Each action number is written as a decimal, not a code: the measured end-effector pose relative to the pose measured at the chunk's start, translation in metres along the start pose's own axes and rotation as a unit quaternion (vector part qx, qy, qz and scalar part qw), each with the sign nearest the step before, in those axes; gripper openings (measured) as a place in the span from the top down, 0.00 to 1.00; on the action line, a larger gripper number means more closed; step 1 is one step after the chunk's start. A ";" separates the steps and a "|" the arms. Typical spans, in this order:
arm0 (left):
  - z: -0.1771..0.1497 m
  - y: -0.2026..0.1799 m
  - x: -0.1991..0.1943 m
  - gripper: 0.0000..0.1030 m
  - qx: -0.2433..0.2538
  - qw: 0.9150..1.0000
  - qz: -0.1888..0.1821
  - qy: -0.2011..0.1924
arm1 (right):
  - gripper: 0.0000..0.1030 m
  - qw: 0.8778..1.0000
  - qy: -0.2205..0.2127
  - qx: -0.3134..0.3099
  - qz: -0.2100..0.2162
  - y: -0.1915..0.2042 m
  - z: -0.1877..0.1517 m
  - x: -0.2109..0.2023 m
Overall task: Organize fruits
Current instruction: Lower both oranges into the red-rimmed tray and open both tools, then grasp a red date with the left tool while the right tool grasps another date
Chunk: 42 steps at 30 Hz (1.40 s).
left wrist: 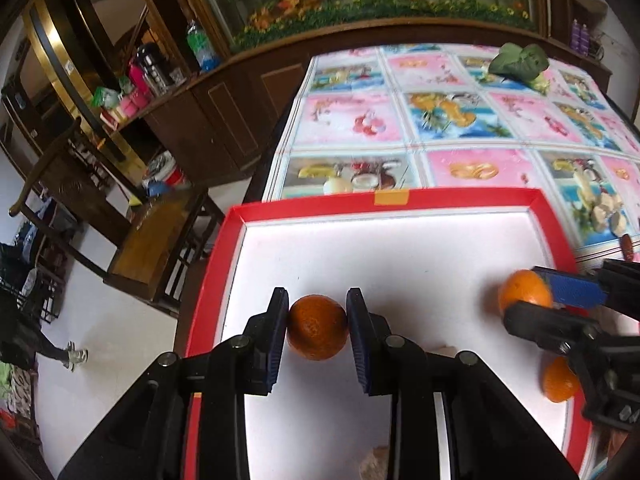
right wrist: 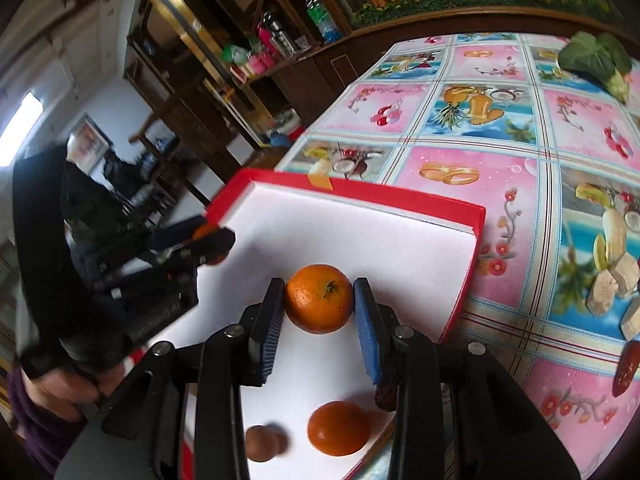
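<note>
left tongs: our left tongs pinch an orange between the two blue pads, both pads touching its sides; it sits low over the white floor of the red tray, though we cannot tell whether it rests there or hangs just above.
right tongs: our right tongs pinch a second orange the same way, stem scar up, inside the same tray.
why held so: we judge each fruit is gripped across its widest part so the round skin does not roll out of the pads.
why the tray: we read it as the collecting place, since other fruit already lies in it.
loose orange: a third orange lies on the tray floor below the right tongs, nearer us than the pads.
small brown fruit: a round one lies just left of that loose orange.
red dates: one lies on the tablecloth to the right of the right tongs, outside the tray; another sits partly hidden behind the right pad.
greens: a leafy vegetable lies far ahead of the tongs, well apart from the tray.
</note>
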<state>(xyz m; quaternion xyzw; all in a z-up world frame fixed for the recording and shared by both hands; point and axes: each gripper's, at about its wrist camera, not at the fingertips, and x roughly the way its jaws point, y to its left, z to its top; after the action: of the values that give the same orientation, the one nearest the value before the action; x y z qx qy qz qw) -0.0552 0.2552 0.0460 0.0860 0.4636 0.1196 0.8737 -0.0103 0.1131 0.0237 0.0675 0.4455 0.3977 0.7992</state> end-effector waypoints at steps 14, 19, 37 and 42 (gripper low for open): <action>-0.004 -0.001 -0.002 0.49 -0.010 1.000 0.014 0.013 | 0.61 0.999 0.041 -0.011 -0.011 -0.001 -0.006 0.010; 0.000 -0.015 -0.027 0.42 -0.008 1.000 0.014 -0.013 | 0.50 1.000 0.021 0.004 0.008 -0.008 0.000 -0.009; -0.003 -0.180 -0.079 0.31 0.114 0.984 -0.118 -0.064 | 0.50 0.994 -0.051 0.084 -0.044 -0.149 0.001 -0.154; 0.000 -0.210 -0.076 0.31 0.128 0.980 -0.142 -0.057 | 0.50 0.990 0.014 0.127 -0.060 -0.195 -0.012 -0.169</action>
<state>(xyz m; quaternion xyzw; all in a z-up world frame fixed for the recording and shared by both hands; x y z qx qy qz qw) -0.0688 0.0325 0.0513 0.1372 0.4323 -0.0716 0.8884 0.0442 -0.1390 0.0376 0.1360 0.5066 0.2906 0.8002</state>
